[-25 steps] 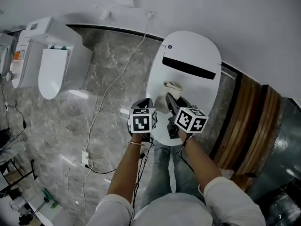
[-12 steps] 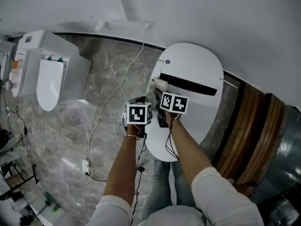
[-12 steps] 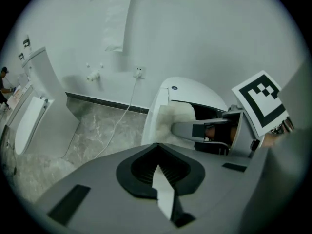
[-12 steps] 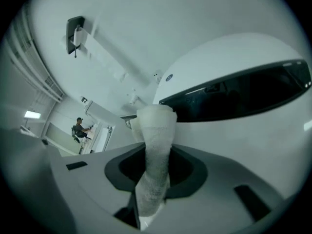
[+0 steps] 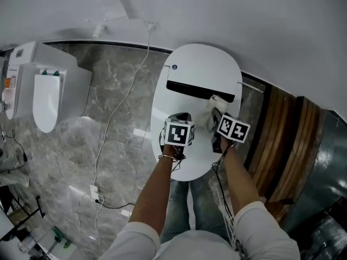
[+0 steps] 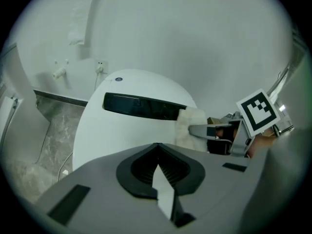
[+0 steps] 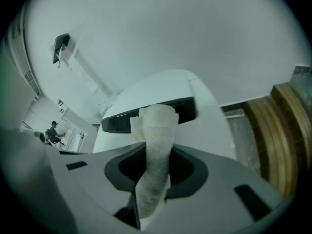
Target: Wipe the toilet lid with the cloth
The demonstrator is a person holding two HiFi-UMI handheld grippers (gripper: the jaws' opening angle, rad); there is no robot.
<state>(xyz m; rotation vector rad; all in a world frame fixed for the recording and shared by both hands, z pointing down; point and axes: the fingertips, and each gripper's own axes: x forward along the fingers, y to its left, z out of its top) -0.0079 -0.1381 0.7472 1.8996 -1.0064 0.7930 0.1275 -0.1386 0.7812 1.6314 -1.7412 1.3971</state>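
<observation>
White terry cloth point(image 7: 155, 145) is clamped in the right gripper point(image 7: 152, 179): the jaws pinch its bunched middle and a folded end sticks out ahead of them. From the head view that end appears to rest on the toilet lid point(image 5: 184, 104), at the lid's far right part and just against the black band point(image 5: 199, 90) that crosses the lid's far end. The left gripper point(image 6: 158, 177) has its jaws together with nothing between them. It hangs above the lid's middle, to the left of the cloth, and takes no part in the work. I judge the wiping to be under way rather than finished, with the cloth on the surface near one edge. The lid is evenly white and glossy all over, with no streak, damp patch or dirt to mark what has been covered — so the share done cannot be read. The lid's near half and left side presumably remain to be passed over, along with the right rim.
</observation>
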